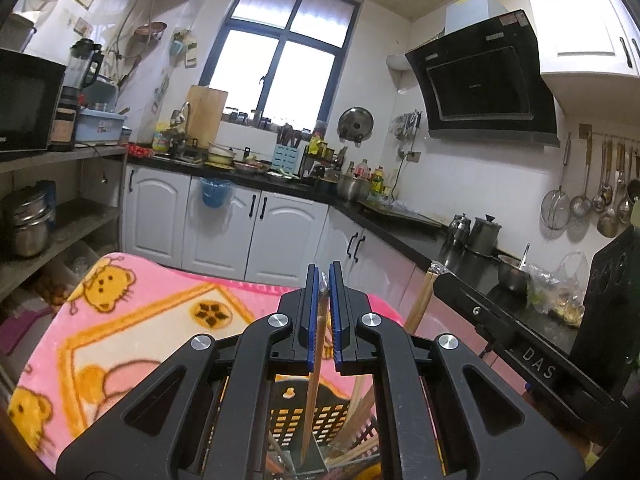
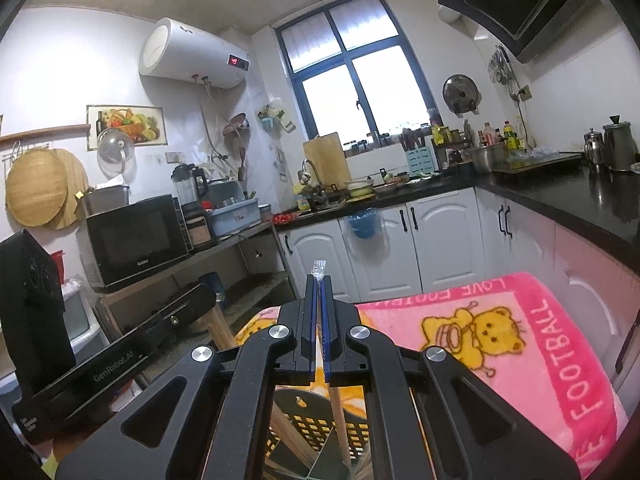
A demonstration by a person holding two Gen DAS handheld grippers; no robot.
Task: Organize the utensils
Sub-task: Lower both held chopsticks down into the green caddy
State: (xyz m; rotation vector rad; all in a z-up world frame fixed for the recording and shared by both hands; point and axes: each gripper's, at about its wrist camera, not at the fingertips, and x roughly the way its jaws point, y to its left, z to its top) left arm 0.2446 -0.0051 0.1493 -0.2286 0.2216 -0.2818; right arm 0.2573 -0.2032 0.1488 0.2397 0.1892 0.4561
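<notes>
Chopsticks (image 1: pixel 316 360) hang upright, clenched in left tongs (image 1: pixel 324 284) and right tongs (image 2: pixel 319 292), straight above the holder (image 1: pixel 320 420).

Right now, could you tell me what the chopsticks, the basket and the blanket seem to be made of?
Chopsticks: pale matte sticks, probably wood or bamboo, in clear glossy wrap.
Basket: black, slotted, faintly shiny, likely moulded plastic.
Blanket: pink, fuzzy nap with printed bears, apparently fleece.
</notes>
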